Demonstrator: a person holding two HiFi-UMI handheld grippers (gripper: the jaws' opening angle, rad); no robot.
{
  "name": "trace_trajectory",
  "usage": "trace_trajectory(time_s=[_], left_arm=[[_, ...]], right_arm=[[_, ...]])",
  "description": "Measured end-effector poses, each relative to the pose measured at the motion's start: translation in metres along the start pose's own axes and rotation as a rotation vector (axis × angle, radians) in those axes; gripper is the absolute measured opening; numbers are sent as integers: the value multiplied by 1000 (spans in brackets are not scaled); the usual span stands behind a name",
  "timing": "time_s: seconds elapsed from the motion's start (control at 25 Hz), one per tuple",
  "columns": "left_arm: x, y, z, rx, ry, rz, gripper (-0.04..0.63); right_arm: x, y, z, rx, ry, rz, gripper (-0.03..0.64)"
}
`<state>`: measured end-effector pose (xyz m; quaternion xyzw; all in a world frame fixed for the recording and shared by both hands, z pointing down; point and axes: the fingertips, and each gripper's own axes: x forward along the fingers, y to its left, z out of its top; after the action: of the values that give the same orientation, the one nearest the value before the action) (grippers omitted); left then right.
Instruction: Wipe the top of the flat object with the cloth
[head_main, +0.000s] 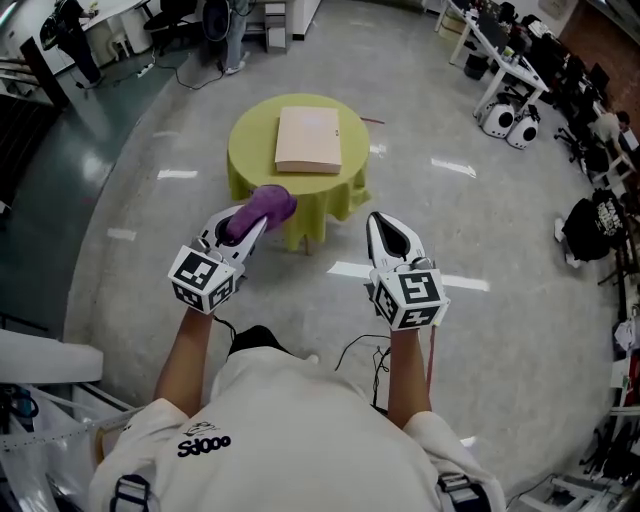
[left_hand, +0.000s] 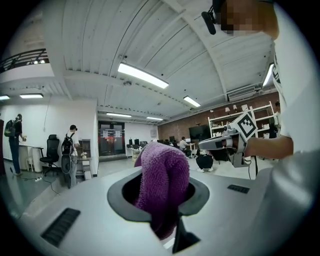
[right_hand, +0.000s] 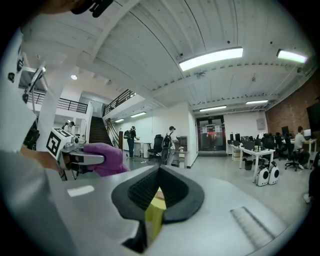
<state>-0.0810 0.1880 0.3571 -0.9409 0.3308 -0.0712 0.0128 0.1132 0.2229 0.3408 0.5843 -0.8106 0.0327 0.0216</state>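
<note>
**A:** What sits in the left gripper's jaws?

**B:** The left gripper (head_main: 252, 218) has its jaws closed on the cloth (left_hand: 162, 185). It is a purple, fuzzy wad that fills the gap between them, bulges out past the tips and hangs down a little below.

**A:** And the right gripper?

**B:** The right gripper (right_hand: 159, 172) holds nothing. Its jaws meet at the tips, and only a narrow slit is left nearer the base. Through that slit a bit of yellow and tan shows.

**A:** How do the two stand to each other?

**B:** They are side by side and apart, at about the same height, both pointing forward. The person holds one in each hand, forearms out in front of a white shirt.

**A:** Where is the flat object?

**B:** The flat object (head_main: 308, 138) is a tan slab that lies on the far half of a small round bench (head_main: 250, 150) draped in yellow-green. Its top is bare.

**A:** Is the cloth on it?

**B:** No. In the head view the cloth is up in the air by the near left edge of the bench, clear of the slab. The right gripper hangs over the grey floor (head_main: 500, 230), short of the bench.
</note>
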Motion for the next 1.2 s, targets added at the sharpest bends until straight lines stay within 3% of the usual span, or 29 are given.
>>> trace_trajectory(time_s=[0.48, 0.8, 1.2], left_arm=[[44, 30, -26, -72, 42, 5, 74], [108, 112, -36, -112, 12, -29, 74], [194, 227, -41, -111, 59, -73, 74]], right_arm=[[39, -31, -23, 88, 60, -7, 9], [129, -61, -19, 54, 86, -29, 9], [256, -98, -8, 37, 143, -81, 9]])
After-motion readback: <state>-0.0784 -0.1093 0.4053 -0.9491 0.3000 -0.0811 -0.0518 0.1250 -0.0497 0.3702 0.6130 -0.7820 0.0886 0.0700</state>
